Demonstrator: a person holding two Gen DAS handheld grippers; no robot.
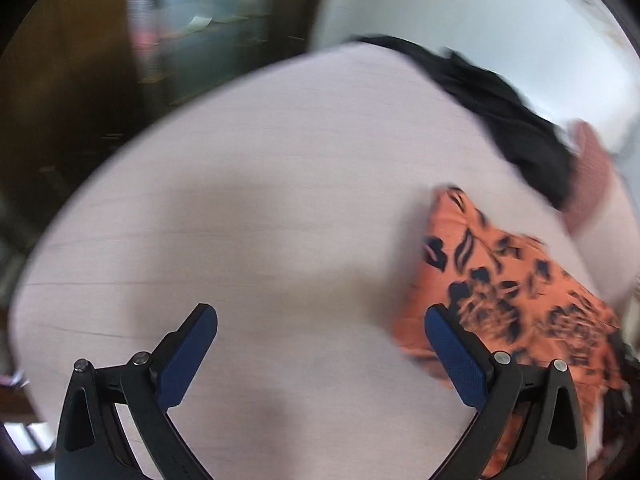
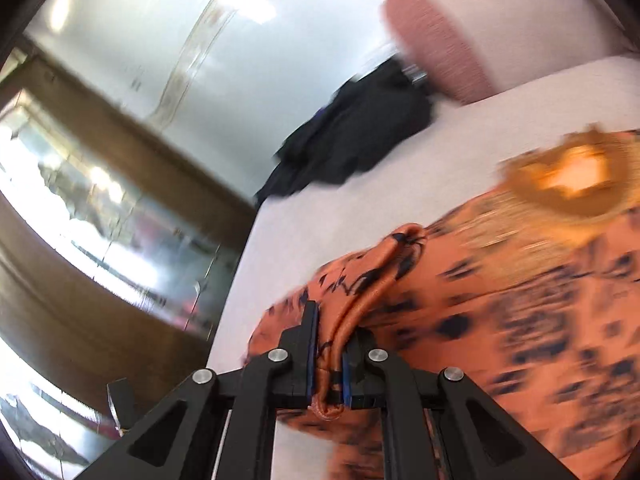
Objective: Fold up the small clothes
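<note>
Your right tongs (image 2: 328, 344) pinch a bunched edge of the orange printed garment (image 2: 520, 300), which lies rumpled on the pale bed (image 1: 260, 200). Your left tongs (image 1: 320, 344) hang spread and empty beside it. Folding looks barely begun; a black garment (image 2: 360, 136) waits further back.

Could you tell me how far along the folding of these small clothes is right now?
Nothing looks folded yet. The right hand-held gripper is shut on a bunched edge of the orange printed garment; the left hand-held gripper hangs open over the bed. The black garment lies crumpled, untouched.
</note>
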